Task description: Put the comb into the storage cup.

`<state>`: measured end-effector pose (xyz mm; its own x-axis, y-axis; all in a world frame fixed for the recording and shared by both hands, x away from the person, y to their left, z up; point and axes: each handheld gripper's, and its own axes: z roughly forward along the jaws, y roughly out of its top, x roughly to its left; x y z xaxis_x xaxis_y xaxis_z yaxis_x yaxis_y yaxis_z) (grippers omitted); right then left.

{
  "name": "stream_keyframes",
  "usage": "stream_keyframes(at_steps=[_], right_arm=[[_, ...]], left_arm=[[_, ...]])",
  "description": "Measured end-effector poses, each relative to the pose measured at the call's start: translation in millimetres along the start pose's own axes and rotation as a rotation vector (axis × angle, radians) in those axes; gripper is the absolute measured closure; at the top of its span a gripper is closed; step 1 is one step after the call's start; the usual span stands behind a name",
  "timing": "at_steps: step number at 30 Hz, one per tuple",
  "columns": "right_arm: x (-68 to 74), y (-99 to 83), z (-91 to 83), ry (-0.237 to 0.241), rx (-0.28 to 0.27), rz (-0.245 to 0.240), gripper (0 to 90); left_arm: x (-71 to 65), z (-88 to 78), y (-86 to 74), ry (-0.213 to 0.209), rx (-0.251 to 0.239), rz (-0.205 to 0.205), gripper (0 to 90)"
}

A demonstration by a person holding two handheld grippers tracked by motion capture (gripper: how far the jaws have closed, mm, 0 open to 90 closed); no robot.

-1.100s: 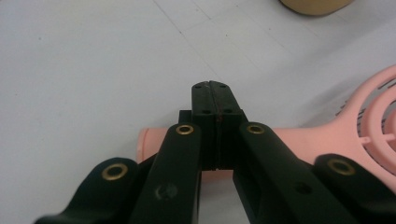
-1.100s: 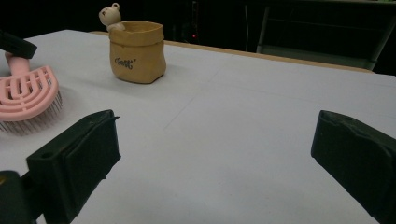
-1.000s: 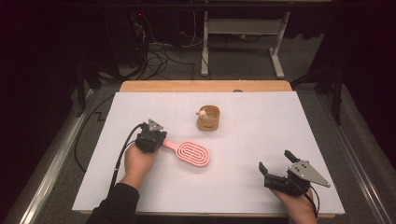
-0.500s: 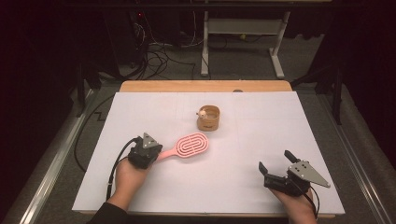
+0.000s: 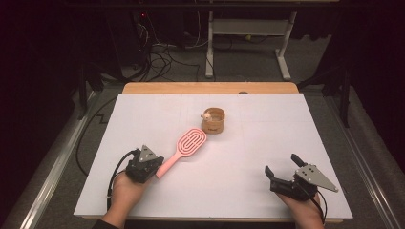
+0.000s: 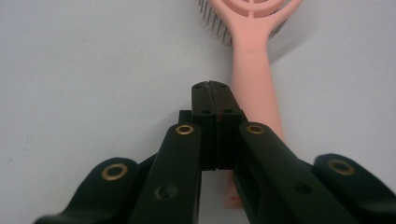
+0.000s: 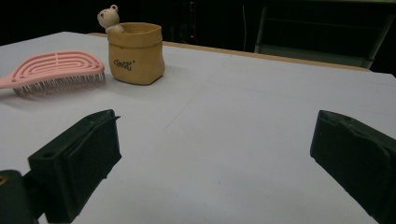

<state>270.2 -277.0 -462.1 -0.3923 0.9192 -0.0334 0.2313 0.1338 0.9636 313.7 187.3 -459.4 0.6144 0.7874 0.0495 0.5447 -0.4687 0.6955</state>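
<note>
Left gripper (image 5: 154, 169) lies low, fingers pressed beside hairbrush (image 5: 184, 148).

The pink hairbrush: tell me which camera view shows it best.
The high view. There the whole pink hairbrush lies in sight, its handle running to the left gripper. The left gripper view gives the handle and a slice of bristles; the right gripper view gives the head side-on, bristles down, near the tan pot.

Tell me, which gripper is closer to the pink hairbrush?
Left. The left gripper sits at the pink hairbrush handle; the right gripper waits far across the table.
</note>
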Motion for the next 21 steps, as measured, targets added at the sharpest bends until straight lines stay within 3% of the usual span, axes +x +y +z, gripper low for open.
stream_keyframes(at_steps=[6,13,14,17,21], right_arm=[[1.0,0.4,-0.2,0.000,0.000,0.000,2.3],[0.1,0.8,-1.0,-0.002,-0.005,-0.001,2.3],[-0.2,0.7,-0.9,-0.002,-0.004,0.000,2.3],[0.3,0.9,-0.8,0.000,-0.005,-0.001,2.3],[1.6,1.2,-0.3,0.001,-0.005,-0.005,2.3]], left_arm=[[-2.1,-7.7,-4.5,-0.009,-0.032,-0.016,88.7],[10.1,-20.7,-20.3,-0.013,-0.104,-0.100,88.6],[14.1,-26.5,-25.4,-0.026,-0.141,-0.131,88.6],[16.8,-34.1,-30.3,-0.015,-0.199,-0.163,88.3],[16.2,-34.0,-32.5,-0.021,-0.217,-0.159,87.9]])
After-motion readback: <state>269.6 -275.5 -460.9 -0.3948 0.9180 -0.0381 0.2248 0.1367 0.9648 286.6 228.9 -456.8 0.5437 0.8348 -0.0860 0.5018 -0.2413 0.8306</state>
